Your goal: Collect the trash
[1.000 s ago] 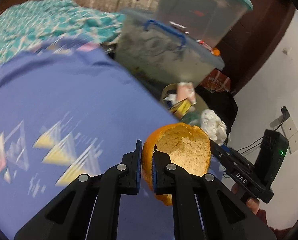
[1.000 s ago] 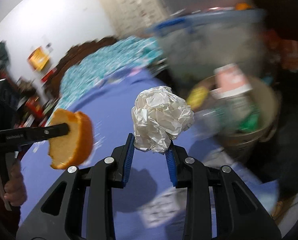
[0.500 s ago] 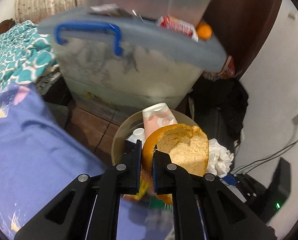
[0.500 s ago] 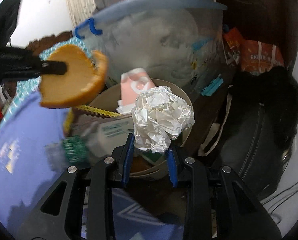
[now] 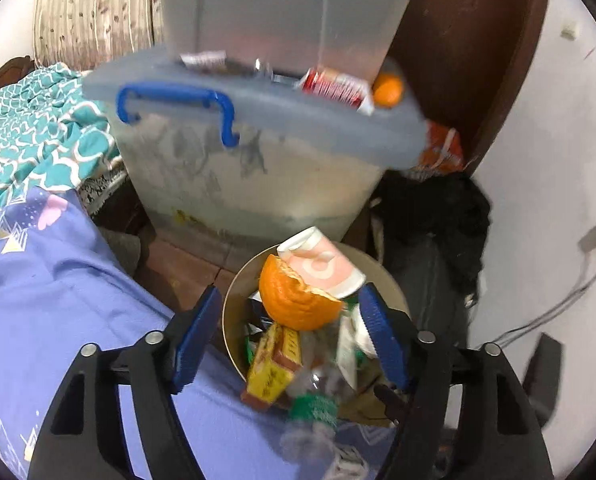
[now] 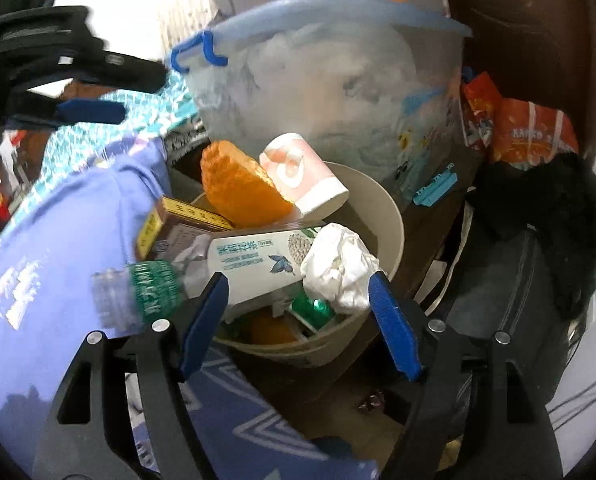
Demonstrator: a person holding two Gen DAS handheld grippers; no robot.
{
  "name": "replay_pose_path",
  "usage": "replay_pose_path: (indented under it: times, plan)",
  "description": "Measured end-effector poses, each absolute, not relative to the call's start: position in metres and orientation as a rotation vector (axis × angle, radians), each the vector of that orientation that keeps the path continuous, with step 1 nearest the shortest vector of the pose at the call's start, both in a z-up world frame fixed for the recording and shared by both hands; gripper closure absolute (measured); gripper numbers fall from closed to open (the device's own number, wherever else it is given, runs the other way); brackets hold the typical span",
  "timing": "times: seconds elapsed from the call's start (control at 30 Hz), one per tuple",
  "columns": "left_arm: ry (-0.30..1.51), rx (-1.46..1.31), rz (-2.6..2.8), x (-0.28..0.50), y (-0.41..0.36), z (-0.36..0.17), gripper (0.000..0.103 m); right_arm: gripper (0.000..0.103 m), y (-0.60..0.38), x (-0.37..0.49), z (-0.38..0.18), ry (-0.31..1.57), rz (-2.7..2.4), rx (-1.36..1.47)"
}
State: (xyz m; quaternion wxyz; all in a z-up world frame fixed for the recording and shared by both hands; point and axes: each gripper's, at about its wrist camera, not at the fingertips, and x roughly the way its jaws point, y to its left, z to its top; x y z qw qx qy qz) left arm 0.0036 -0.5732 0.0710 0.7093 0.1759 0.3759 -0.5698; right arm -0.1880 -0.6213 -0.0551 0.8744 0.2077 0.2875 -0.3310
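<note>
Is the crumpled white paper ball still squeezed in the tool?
No, the crumpled white paper ball sits loose in the beige bin; the right tool is opening.

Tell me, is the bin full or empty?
Full. The bin is heaped past its rim: orange peel, a pink cup, boxes and crumpled paper pile up, and a bottle sticks out over the side.

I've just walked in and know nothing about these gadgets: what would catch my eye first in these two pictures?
Most striking is the bright orange peel on top of an overstuffed beige trash bin, beside a pink paper cup. A crumpled white paper ball sits at the bin's near rim, between the opening blue-padded jaws of the right gripper, which do not press it. Behind the bin looms a big translucent storage box with blue handles.
</note>
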Motion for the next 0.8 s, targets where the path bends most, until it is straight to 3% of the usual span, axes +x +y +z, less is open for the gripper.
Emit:
replay_pose_path:
  times: [0.17, 0.43, 0.63, 0.8]
  plan:
    - [0.804, 0.367, -1.304, -0.009, -0.515, 0.079, 0.026, 0.027, -0.593, -0.218, -0.051, 0.540, -0.700, 0.546]
    - [0.839, 0.423, -1.180, -0.014, -0.415, 0.040, 0.022, 0.020, -0.527, -0.232, -0.043, 0.463, -0.703, 0.696]
    - [0.847, 0.440, -1.081, -0.013, -0.359, 0.025, 0.009, 0.011, -0.489, -0.231, -0.043, 0.432, -0.752, 0.792]
    - [0.825, 0.460, -1.037, -0.018, -0.321, 0.025, 0.009, 0.009, -0.463, -0.229, -0.041, 0.431, -0.754, 0.836]
